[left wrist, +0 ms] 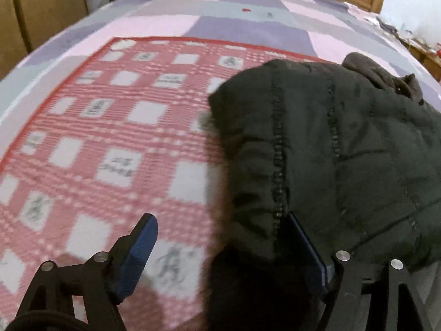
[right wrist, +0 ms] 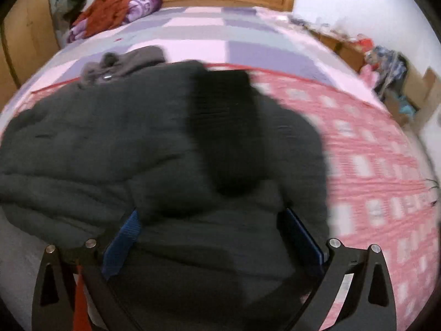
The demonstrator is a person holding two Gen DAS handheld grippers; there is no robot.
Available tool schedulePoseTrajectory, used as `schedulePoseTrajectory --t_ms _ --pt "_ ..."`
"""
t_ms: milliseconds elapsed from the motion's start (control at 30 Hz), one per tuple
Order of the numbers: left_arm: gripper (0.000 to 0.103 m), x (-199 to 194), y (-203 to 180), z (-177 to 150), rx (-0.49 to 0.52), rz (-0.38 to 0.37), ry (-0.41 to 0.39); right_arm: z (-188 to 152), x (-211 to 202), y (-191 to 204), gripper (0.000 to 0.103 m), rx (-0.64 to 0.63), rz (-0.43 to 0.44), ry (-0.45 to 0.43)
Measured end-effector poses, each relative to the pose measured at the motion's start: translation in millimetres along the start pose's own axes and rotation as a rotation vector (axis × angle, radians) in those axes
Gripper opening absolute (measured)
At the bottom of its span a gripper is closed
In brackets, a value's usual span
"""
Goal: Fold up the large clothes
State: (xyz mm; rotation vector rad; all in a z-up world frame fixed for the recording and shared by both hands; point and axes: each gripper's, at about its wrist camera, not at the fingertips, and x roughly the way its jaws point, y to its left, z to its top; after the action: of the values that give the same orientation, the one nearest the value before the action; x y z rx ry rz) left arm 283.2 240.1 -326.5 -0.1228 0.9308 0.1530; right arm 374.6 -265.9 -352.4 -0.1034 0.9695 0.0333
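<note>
The left gripper stood wide — black jacket beside one pad. Right gripper — wide too. Best press the fold flat.

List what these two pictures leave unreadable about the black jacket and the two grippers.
- Right gripper, right wrist view: the jacket fills the gap; whether the pads press it is unclear.
- Left gripper, left wrist view: the jacket covers the right-hand finger's tip.
- Jacket's near edge: cut off by the bottom of both views.
- Print on the pink blanket: blurred.
</note>
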Motion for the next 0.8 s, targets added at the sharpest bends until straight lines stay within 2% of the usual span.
schedulePoseTrajectory --t_ms 33,100,167,233,300,433,467,533,600,667,733,800 --pt "0.081 -5 2 -1 -0.002 0.006 -0.005 -2 -5 -3 0.101 -0.024 -0.010 -0.005" --pt "0.080 -13 6 -5 0.005 0.077 -0.004 -6 -13 -7 0.101 -0.061 -0.058 -0.002" --pt "0.079 -19 13 -12 -0.015 0.092 0.012 -10 -23 -15 0.101 -0.022 -0.046 0.002" --pt "0.079 -27 10 -16 -0.016 0.075 0.010 -13 -34 -22 0.101 0.003 -0.047 -0.020" --pt "0.079 -41 -7 -19 0.025 0.043 -0.023 -22 -53 -16 0.101 -0.013 -0.036 -0.054" --pt "0.079 -61 -63 -21 0.096 -0.076 -0.074 -44 -82 15 0.101 -0.103 0.000 -0.097" --pt "0.079 -60 -84 -22 0.114 -0.119 -0.064 -50 -86 24 0.101 -0.121 0.014 -0.099" --pt "0.079 -58 -110 -27 0.159 -0.145 -0.050 -57 -82 45 0.101 -0.150 0.048 -0.078" --pt "0.079 -49 -134 -42 0.240 -0.137 -0.012 -66 -78 56 0.101 -0.170 0.074 -0.045" --pt "0.078 -37 -136 -60 0.286 -0.091 0.051 -78 -69 53 0.101 -0.187 0.047 0.002" --pt "0.077 -33 -114 -76 0.260 -0.054 0.106 -92 -64 30 0.101 -0.157 0.010 0.039" --pt "0.077 -40 -91 -84 0.212 -0.029 0.109 -105 -65 -6 0.101 -0.070 -0.013 0.065"
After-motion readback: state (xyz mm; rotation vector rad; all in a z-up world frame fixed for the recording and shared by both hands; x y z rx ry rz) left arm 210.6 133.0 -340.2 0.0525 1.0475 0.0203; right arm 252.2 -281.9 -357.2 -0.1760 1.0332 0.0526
